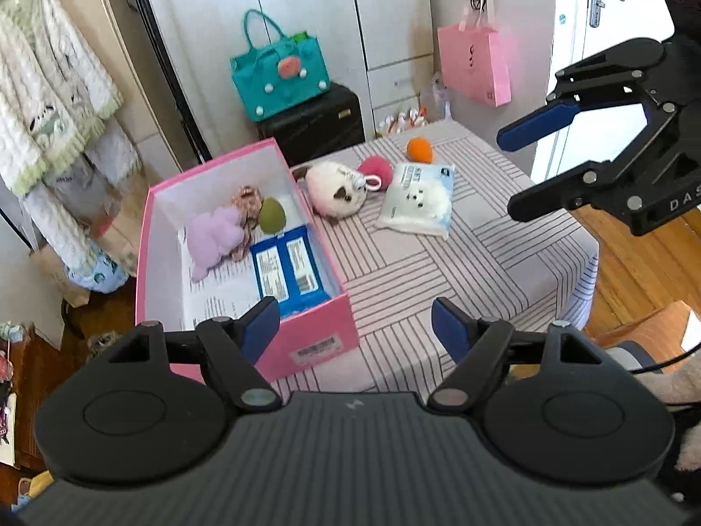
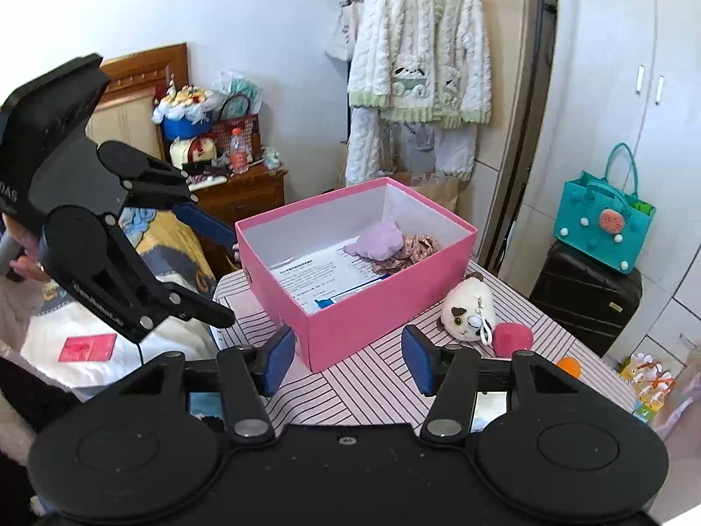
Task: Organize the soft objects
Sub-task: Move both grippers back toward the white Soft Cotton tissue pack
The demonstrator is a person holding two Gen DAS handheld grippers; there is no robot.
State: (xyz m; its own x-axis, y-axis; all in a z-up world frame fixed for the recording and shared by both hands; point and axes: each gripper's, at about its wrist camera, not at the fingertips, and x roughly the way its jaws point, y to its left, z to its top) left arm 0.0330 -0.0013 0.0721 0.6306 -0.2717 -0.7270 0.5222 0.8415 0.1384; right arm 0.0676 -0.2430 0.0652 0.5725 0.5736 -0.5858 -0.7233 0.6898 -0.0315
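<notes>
From my station I find both tools empty: the left gripper (image 1: pixel 355 322) stands parted above the table's (image 1: pixel 482 263) near edge; the right gripper (image 2: pixel 348 359) likewise spread, nothing between its pads. The pink box (image 1: pixel 315 333) already holds a lilac plush (image 1: pixel 214 236), a green egg (image 1: pixel 271 215) and blue packets (image 1: pixel 289 269) — outside it lie the cat plush (image 1: pixel 335 193), pink pompom (image 1: pixel 376 168), orange ball (image 1: pixel 419 149) and white tissue pack (image 1: pixel 418 199).
</notes>
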